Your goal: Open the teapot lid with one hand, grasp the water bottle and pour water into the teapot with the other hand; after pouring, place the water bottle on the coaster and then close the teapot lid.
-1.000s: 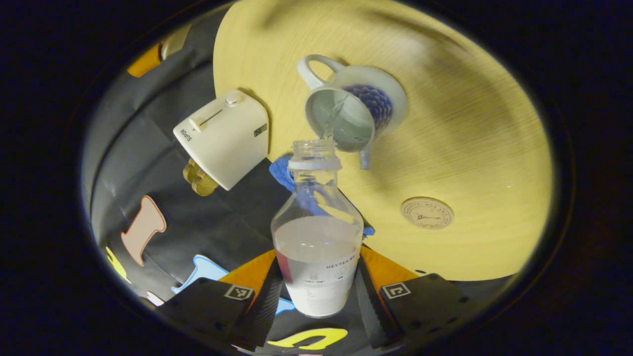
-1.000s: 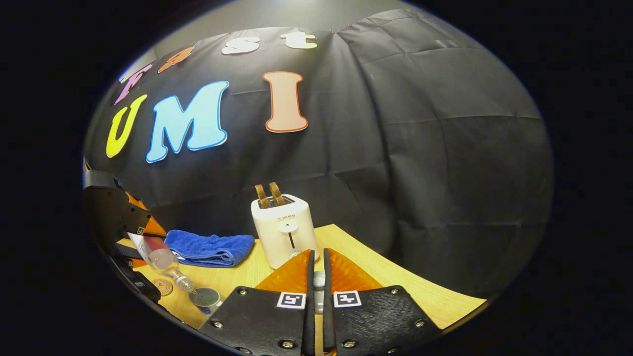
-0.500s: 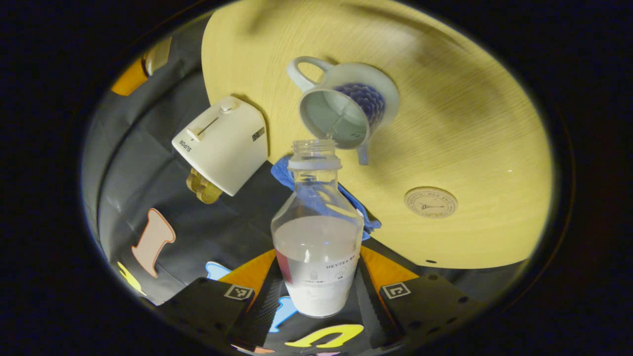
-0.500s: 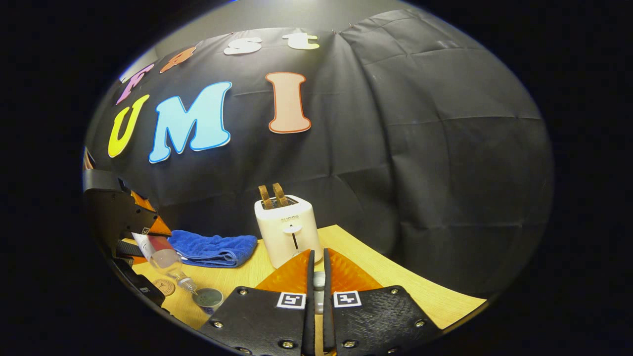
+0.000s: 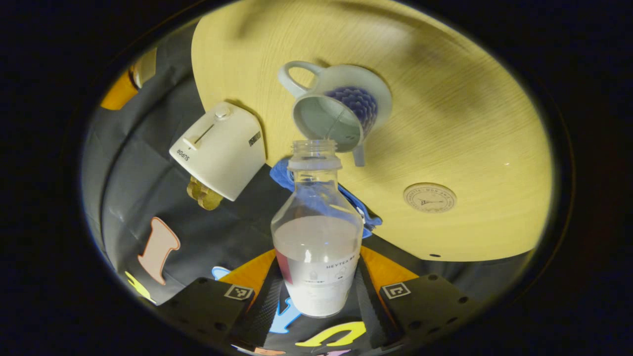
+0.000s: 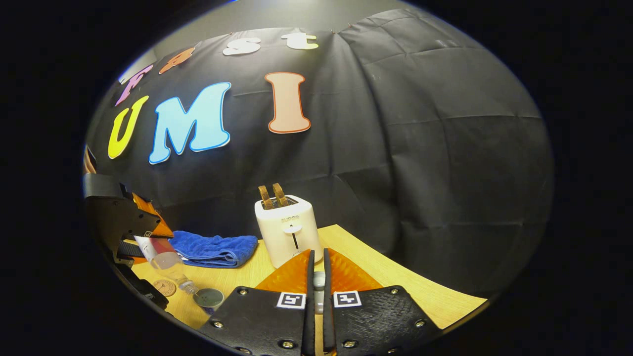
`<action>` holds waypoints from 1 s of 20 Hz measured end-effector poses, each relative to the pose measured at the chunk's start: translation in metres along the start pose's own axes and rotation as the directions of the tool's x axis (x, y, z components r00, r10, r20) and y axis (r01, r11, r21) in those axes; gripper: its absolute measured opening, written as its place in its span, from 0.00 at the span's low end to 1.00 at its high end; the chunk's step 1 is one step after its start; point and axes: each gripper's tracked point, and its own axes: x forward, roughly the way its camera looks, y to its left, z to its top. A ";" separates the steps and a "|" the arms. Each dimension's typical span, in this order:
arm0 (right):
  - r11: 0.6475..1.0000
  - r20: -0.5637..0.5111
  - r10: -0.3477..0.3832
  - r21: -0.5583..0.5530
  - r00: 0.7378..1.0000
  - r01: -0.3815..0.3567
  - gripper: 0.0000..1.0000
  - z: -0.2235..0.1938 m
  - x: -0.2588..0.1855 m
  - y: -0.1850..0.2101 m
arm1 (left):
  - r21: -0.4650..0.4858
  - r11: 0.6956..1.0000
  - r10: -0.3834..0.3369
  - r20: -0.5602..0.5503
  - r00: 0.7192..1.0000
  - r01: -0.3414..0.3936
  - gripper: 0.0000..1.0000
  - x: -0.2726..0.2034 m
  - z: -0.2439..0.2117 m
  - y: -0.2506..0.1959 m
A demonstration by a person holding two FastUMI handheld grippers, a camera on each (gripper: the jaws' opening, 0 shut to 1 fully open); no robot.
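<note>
Water bottle tips back slightly as the pour thins

In the left gripper view, the stream from the water bottle (image 5: pixel 316 232) into the open teapot (image 5: pixel 336 111) has thinned to a fine thread compared with a second ago. The teapot, toaster (image 5: pixel 217 148) and coaster (image 5: pixel 429 197) have all drifted a little toward the left and upward in that view. In the right gripper view, the left gripper (image 6: pixel 136 237) and the bottle it carries now sit slightly higher above the teapot than before.
</note>
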 end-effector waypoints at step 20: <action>1.000 -0.010 0.005 0.020 1.000 -0.005 0.06 -0.003 0.002 -0.002 | -0.130 0.991 -0.006 0.055 0.998 0.013 0.81 0.005 -0.002 -0.019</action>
